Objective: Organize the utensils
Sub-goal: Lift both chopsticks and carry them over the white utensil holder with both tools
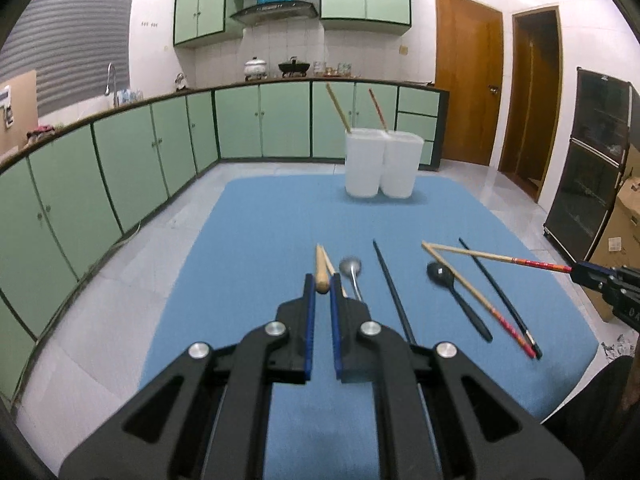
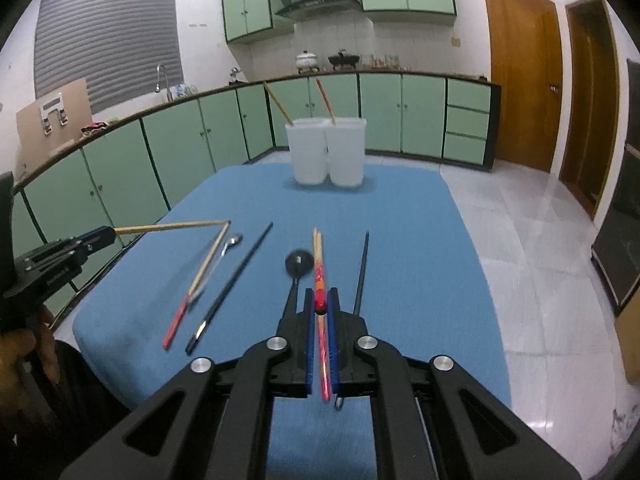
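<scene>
My left gripper point(image 1: 322, 286) is clamped on a plain wooden chopstick point(image 1: 321, 268), my right gripper point(image 2: 320, 304) on a red-handled chopstick point(image 2: 319, 276). Each stick runs forward along its fingers, tip toward the two white containers point(image 1: 382, 164) at the far edge of the blue mat point(image 1: 260, 240), clear of the mat. I judge this the carry step; next I must tip each stick upright over a container. A silver spoon point(image 1: 351, 266), black spoon point(image 2: 298, 262) and black chopsticks point(image 2: 230, 284) remain below.
</scene>
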Tool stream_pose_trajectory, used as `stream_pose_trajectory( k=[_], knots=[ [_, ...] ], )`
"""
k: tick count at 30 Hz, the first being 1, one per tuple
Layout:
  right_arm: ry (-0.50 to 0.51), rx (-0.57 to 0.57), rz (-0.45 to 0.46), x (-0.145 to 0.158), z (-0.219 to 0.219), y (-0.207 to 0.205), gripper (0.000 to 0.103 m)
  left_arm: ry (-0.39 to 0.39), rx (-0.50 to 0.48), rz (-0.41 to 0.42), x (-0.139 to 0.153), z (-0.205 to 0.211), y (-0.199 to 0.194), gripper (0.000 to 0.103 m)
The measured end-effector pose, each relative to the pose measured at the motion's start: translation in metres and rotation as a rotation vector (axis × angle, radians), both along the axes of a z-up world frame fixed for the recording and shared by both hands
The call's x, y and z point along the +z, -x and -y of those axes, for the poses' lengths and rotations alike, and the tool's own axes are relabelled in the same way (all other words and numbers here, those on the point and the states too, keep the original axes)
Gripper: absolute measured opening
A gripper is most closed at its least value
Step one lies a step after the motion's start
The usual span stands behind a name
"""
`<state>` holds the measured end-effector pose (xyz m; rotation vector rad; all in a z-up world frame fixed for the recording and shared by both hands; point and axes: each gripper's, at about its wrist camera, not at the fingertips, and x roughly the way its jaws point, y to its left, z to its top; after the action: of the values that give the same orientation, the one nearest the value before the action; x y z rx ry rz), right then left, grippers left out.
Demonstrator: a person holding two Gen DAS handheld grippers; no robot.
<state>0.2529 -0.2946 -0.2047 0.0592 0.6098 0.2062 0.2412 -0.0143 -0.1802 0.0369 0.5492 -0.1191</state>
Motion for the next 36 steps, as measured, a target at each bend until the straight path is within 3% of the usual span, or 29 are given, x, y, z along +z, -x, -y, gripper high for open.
stream_pose_trajectory(
  k=[8, 19, 28, 36],
  knots=[
    [0.011, 0.040, 0.081, 0.044, -0.001, -0.037, 0.006, -0.007, -0.037, 0.052, 0.038, -0.004, -0.035, 0.006],
    [0.014, 0.109, 0.136, 0.085, -0.009, -0.116, 0.006, 0.016, -0.090, 0.058, 0.074, -0.010, -0.105, 0.006],
    [-0.079, 0.151, 0.059, 0.104, 0.004, -0.196, 0.006, 0.072, -0.163, 0.006, 0.089, -0.019, -0.172, 0.006],
    [-0.066, 0.178, 0.036, 0.111, 0.002, -0.227, 0.006, 0.088, -0.183, 0.030, 0.089, -0.022, -0.198, 0.006]
  ],
)
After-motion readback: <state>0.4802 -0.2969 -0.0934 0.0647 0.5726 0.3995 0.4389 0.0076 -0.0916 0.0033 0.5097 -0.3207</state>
